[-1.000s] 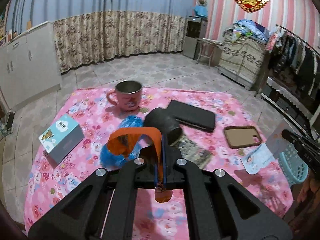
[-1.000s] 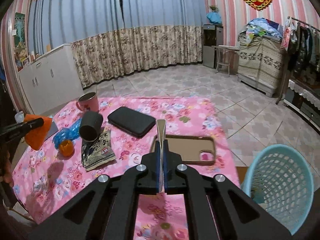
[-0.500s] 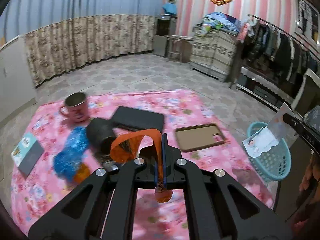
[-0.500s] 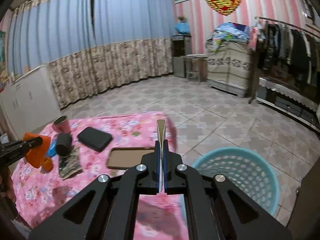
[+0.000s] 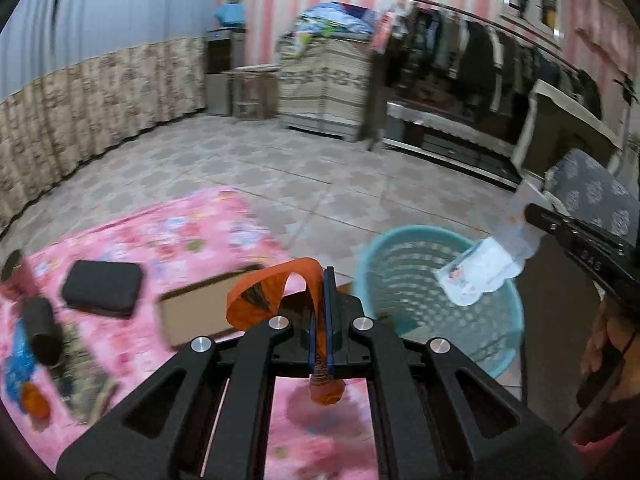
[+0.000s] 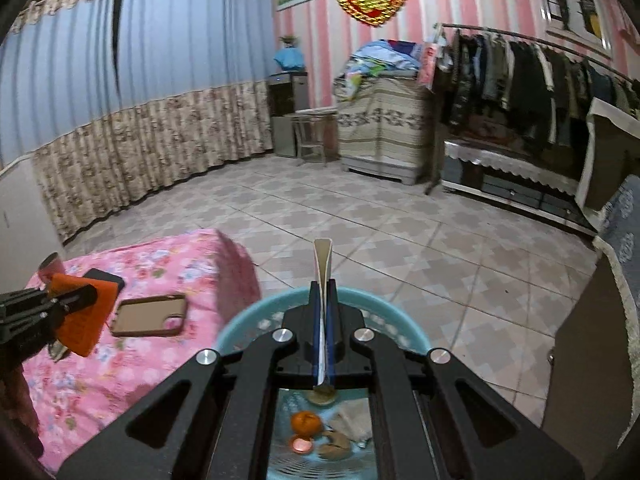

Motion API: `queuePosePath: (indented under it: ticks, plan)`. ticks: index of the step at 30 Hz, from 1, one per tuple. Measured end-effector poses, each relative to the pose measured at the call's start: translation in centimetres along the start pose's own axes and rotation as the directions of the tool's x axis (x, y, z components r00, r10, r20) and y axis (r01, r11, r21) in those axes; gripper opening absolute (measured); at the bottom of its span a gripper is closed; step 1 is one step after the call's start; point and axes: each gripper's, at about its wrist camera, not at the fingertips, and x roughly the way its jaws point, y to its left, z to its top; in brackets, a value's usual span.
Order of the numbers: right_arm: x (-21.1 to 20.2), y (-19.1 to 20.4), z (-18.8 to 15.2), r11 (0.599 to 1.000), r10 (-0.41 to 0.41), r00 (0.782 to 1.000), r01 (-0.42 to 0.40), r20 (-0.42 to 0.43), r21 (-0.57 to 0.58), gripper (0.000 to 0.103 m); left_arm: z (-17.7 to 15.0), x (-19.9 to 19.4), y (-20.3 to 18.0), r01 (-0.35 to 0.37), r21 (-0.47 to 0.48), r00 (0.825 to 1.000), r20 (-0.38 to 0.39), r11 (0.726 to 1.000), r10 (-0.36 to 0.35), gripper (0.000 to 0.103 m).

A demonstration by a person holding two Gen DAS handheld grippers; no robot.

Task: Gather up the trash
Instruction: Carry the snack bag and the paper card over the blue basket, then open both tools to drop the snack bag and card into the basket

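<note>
Gripping orange wrapper (image 5: pixel 264 296) upright, R tongs (image 6: pixel 323 276) w/ paper over basket (image 6: pixel 248 326)

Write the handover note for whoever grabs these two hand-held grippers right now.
Left hand-held gripper: shut on an orange wrapper, above the pink table's edge, beside the basket.
Right hand-held gripper: shut on a pale paper wrapper, held over the blue basket.
Done: basket already holds an orange and some scraps.
Left: drop both wrappers in. Still on the table: a blue wrapper, an orange bit, a dark tube and a printed packet. The phone case, black pouch and mug probably stay.
</note>
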Motion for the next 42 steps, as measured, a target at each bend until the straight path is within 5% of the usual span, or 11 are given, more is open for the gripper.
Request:
queuePosePath:
  ticks: [19,23,26,38,42]
  plan:
    - [1.8,-5.2,-2.2,0.996,-0.064,0.997,0.066,-0.049,0.060,0.003,0.3,7.8,-8.0,0.167,0.046,0.982,-0.101,0.985,-0.162,0.005]
    - [2.0,-5.3,-2.4,0.996,-0.066,0.996,0.069,-0.055,0.059,0.003,0.3,7.8,-7.8,0.138,0.049,0.987,-0.092,0.989,-0.133,0.045]
    - [2.1,-5.3,-2.4,0.996,-0.065,0.996,0.068,-0.058,0.060,0.003,0.4,7.5,-7.2,0.121,0.044,0.989,-0.086,0.992,-0.117,0.049]
    - [3.8,-3.2,-3.5,0.998,-0.034,0.995,0.038,-0.091,0.050,0.003,0.1,2.6,-2.0,-0.053,-0.024,0.999,0.000,0.998,0.053,0.094]
    - [4.8,-2.3,-3.5,0.999,-0.005,0.994,0.011,-0.107,0.052,0.004,-0.4,0.7,-0.3,-0.098,-0.066,0.995,0.025,0.993,0.100,0.097]
